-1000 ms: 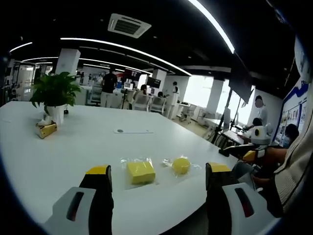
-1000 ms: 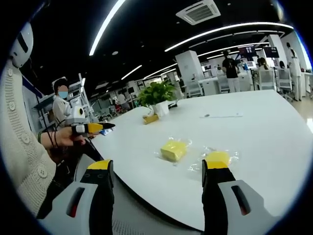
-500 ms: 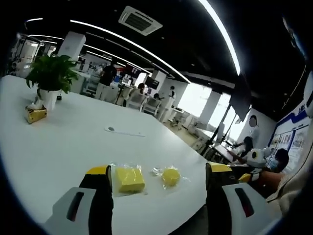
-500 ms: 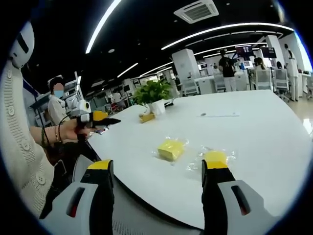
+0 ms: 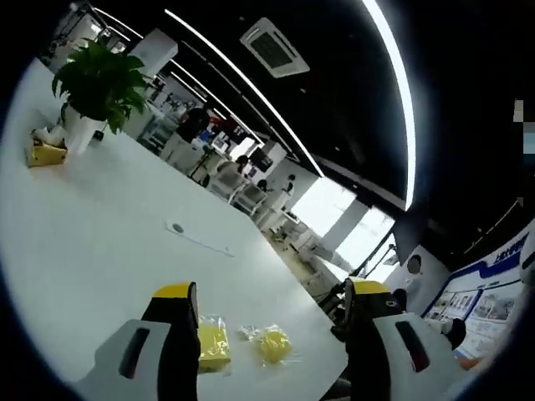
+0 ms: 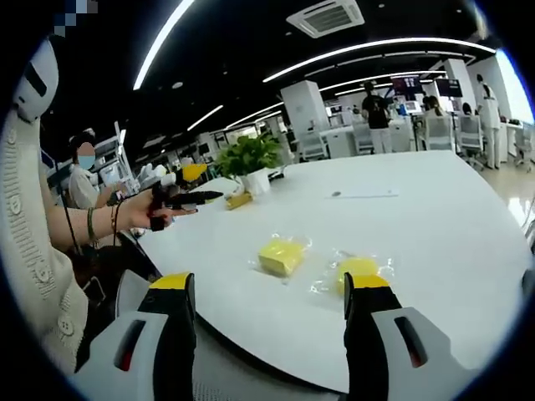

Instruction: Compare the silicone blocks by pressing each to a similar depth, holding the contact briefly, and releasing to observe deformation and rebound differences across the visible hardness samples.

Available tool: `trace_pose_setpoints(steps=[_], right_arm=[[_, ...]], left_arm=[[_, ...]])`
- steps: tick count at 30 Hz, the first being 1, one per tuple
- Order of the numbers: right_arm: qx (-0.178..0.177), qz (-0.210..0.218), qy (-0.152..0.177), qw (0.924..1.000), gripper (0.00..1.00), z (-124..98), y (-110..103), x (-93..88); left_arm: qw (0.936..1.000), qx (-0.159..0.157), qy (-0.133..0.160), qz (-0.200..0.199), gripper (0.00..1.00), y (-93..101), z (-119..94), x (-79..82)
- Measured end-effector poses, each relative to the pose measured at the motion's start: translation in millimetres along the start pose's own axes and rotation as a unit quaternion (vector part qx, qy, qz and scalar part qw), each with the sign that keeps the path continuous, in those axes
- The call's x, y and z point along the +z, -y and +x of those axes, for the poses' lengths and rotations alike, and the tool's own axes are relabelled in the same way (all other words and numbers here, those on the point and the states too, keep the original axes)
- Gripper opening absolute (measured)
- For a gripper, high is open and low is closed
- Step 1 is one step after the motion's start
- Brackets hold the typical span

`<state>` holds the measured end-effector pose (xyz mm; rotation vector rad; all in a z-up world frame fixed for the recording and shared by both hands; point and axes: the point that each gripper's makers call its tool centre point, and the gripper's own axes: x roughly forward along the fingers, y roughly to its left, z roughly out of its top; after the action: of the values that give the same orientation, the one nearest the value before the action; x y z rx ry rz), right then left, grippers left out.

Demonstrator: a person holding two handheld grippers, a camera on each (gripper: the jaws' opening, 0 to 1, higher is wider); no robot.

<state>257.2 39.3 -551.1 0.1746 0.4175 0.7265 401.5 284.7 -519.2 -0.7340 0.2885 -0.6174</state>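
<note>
Raised higher than a second ago, the left tool (image 6: 188,196) hangs in the person's hand over the desk (image 6: 435,217) edge; its own view has tilted. On the white desk lie a square yellow block (image 6: 280,256) and a round yellow block (image 6: 358,269), both bagged, side by side. Both tools, left (image 5: 272,305) and right (image 6: 267,292), are spread and hold nothing.

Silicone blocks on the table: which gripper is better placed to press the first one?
Probably right. The right gripper has the square block and round block just ahead; the left gripper hovers farther off.
</note>
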Motion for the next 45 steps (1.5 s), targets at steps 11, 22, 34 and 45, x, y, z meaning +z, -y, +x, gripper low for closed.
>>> trace_pose_setpoints(steps=[11,22,34,45], right_arm=[[-0.024,0.014,-0.016,0.9995,0.67,9.8,18.0,-1.9],[-0.050,0.027,-0.029,0.9980,0.66,20.3,37.4,-5.1],[-0.071,0.039,-0.055,0.9952,0.66,16.2,50.6,-13.8],[-0.070,0.047,-0.068,0.9941,0.65,22.0,52.7,-19.9]], left_arm=[[0.9985,0.013,-0.029,-0.044,0.62,-64.3,50.6,-15.9],[0.9879,0.052,-0.123,-0.079,0.56,-138.1,86.2,-70.4],[0.9718,0.058,-0.183,-0.136,0.36,-170.9,98.7,-125.8],[0.9700,0.016,-0.181,-0.162,0.08,-163.4,105.3,-132.9]])
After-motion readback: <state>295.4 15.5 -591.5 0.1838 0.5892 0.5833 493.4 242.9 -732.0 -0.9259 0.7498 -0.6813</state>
